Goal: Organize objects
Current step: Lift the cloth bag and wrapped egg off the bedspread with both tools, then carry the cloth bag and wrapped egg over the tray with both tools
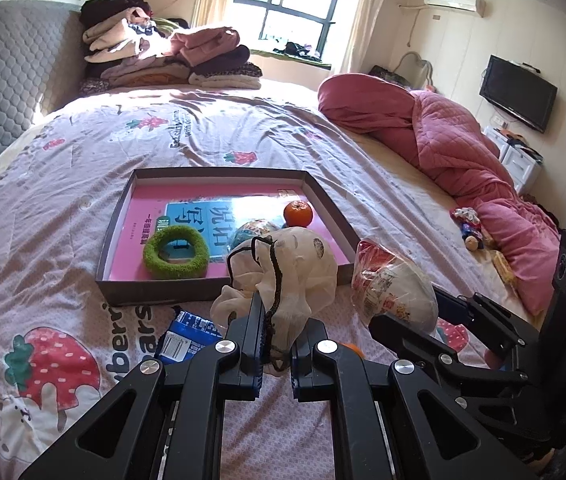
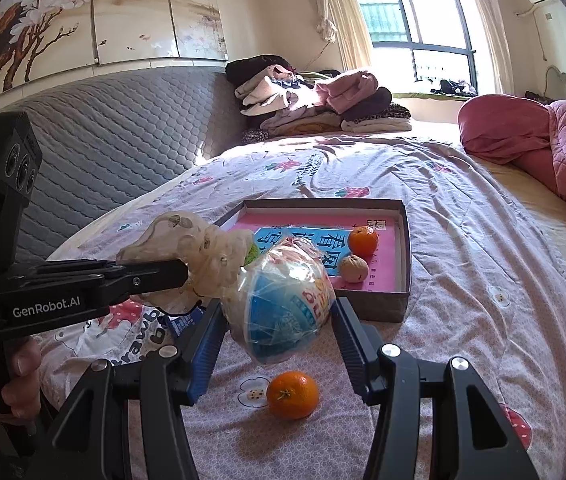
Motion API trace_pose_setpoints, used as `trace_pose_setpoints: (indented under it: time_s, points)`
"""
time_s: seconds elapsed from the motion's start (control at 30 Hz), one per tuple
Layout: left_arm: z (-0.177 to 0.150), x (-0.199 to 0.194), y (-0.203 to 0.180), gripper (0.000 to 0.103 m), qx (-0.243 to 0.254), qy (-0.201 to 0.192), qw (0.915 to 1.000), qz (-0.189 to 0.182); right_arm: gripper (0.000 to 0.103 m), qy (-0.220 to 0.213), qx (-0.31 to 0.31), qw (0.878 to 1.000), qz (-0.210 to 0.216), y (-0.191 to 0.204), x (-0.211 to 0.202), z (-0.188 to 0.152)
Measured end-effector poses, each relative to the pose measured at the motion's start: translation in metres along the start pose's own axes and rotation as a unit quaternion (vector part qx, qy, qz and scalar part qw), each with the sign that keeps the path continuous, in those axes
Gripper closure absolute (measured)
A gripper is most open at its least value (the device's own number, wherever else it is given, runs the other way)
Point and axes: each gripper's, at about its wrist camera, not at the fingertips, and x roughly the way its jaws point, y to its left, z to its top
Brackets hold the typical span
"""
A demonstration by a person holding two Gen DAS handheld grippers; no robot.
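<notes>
Over bed [image 1: 243,148]; left claw [image 1: 277,344] pinching pouch [image 1: 291,264]; right claw [image 2: 279,328] gripping bowl [image 2: 283,304]

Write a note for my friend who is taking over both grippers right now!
Left gripper: shut on a white cloth bag, lifted.
Right gripper: shut on a wrapped bowl, lifted.
In the box: a book, a green ring, an orange, a walnut.
Left on the bed: another orange, a blue packet.
</notes>
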Motion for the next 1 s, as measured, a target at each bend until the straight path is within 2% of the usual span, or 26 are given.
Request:
trace_pose_setpoints:
  time_s: [0.47, 0.63, 1.0]
  points:
    - [0.005, -0.011, 0.017, 0.093, -0.014, -0.025, 0.9994, 0.016, 0.049, -0.021, -0.004, 1.0, -0.002, 0.006, -0.006, 0.017]
    - [0.008, -0.018, 0.022, 0.093, -0.017, -0.044, 0.9984, 0.03, 0.049, -0.038, -0.005, 0.999, -0.008, 0.006, -0.01, 0.028]
    - [0.016, -0.028, 0.033, 0.093, -0.031, -0.078, 0.9958, 0.036, 0.049, -0.057, -0.025, 0.998, -0.008, 0.012, -0.008, 0.049]
